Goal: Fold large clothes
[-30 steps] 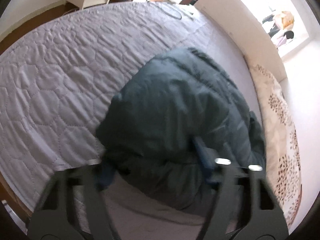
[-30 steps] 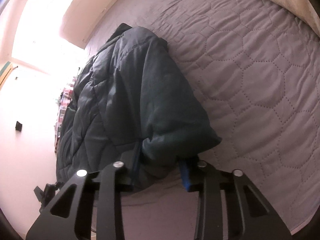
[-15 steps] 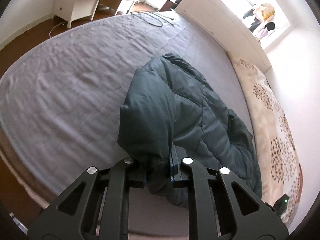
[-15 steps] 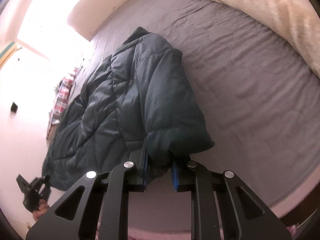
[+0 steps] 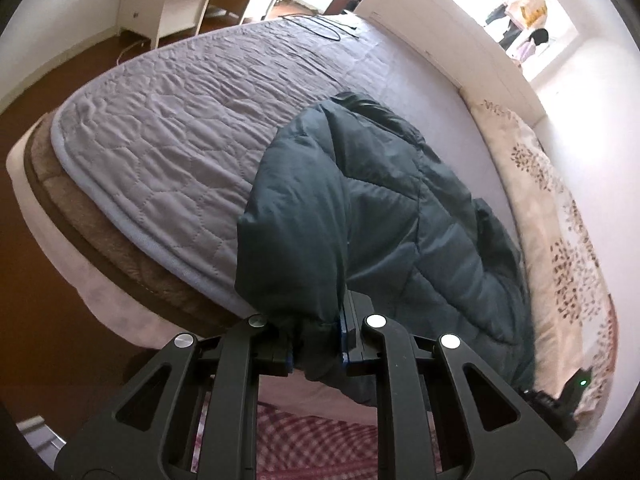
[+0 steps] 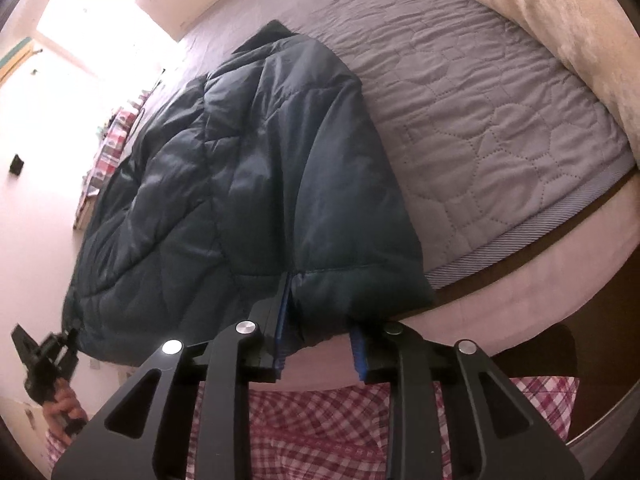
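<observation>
No readable text or brand. Dark quilted jacket lies on grey bed, long axis running from near edge to far collar. Left gripper fingers pinch hem corner. Right gripper fingers just widened, hem between, grip unclear.
</observation>
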Demonstrator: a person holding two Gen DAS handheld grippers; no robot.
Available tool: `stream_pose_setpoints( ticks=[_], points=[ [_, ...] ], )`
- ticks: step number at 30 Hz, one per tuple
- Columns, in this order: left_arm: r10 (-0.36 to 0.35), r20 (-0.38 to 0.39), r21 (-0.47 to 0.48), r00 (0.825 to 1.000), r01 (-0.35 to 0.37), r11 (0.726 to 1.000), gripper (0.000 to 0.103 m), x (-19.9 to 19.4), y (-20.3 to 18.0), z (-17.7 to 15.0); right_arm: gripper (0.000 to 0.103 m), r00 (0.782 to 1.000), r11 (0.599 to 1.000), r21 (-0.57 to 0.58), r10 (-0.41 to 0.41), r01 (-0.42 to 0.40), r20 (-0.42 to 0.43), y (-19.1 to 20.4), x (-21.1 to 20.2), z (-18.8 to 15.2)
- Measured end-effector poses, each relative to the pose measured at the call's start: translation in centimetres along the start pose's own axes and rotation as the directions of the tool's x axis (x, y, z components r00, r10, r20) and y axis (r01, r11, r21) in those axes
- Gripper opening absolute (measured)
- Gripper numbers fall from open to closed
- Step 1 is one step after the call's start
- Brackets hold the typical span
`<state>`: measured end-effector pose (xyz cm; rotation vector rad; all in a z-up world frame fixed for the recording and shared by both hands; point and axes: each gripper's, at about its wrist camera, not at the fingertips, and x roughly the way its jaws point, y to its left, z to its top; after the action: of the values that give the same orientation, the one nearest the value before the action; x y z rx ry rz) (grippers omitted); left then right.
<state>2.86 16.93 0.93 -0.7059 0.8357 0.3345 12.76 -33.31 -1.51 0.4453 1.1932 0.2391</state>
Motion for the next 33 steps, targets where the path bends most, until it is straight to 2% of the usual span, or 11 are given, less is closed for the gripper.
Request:
stream_pose_setpoints(
  ticks=[4, 15, 18, 20, 22, 25, 28, 30, 33],
  points=[
    [-0.009, 0.002, -0.004, 1.000, 0.009, 1.000, 0.016, -0.3, 0.3, 0.0, 0.022, 1.000, 1.000, -0.015, 0.011, -0.011, 0.011, -0.1, -0.3, 0.6],
    [-0.012, -0.013, -0.007, 1.000, 0.012, 1.000, 0.016, -0.7, 1.4, -1.6, 0.023, 0.999, 0.999, -0.036, -0.032, 0.032, 0.004, 0.1, 0.1, 0.3],
    [0.011, -0.009, 0.009, 1.000, -0.011, 1.000, 0.017, -0.6, 1.1, -1.7, 0.035, 0.995, 0.993, -0.072, -0.098, 0.098, 0.000, 0.8, 0.4, 0.4],
    [0.025, -0.003, 0.029, 1.000, -0.025, 0.999, 0.017, -0.6, 0.7, -1.7, 0.049, 0.990, 0.986, -0.086, -0.144, 0.144, 0.003, 1.1, 0.1, 0.5],
    [0.033, 0.004, 0.050, 0.999, -0.033, 0.998, 0.017, -0.7, 0.4, -1.8, 0.053, 0.983, 0.976, -0.122, -0.182, 0.183, 0.013, 1.4, -0.6, 0.6],
    [0.032, 0.009, 0.066, 0.999, -0.033, 0.997, 0.018, -0.7, 0.3, -1.8, 0.054, 0.973, 0.959, -0.163, -0.227, 0.232, 0.051, 1.7, -2.4, 0.5],
    [0.036, 0.018, 0.094, 0.999, -0.038, 0.995, 0.019, -0.8, 0.2, -1.9, 0.054, 0.938, 0.916, -0.217, -0.310, 0.338, 0.155, 2.9, -4.2, 0.5],
    [0.039, 0.027, 0.117, 0.999, -0.042, 0.992, 0.019, -0.9, 0.1, -2.0, 0.054, 0.929, 0.900, -0.239, -0.331, 0.364, 0.168, 3.6, -4.4, 0.8],
    [0.039, 0.034, 0.131, 0.999, -0.043, 0.990, 0.020, -1.0, 0.1, -2.2, 0.054, 0.951, 0.916, -0.274, -0.251, 0.294, 0.180, 5.6, -4.5, 1.8]
  ],
)
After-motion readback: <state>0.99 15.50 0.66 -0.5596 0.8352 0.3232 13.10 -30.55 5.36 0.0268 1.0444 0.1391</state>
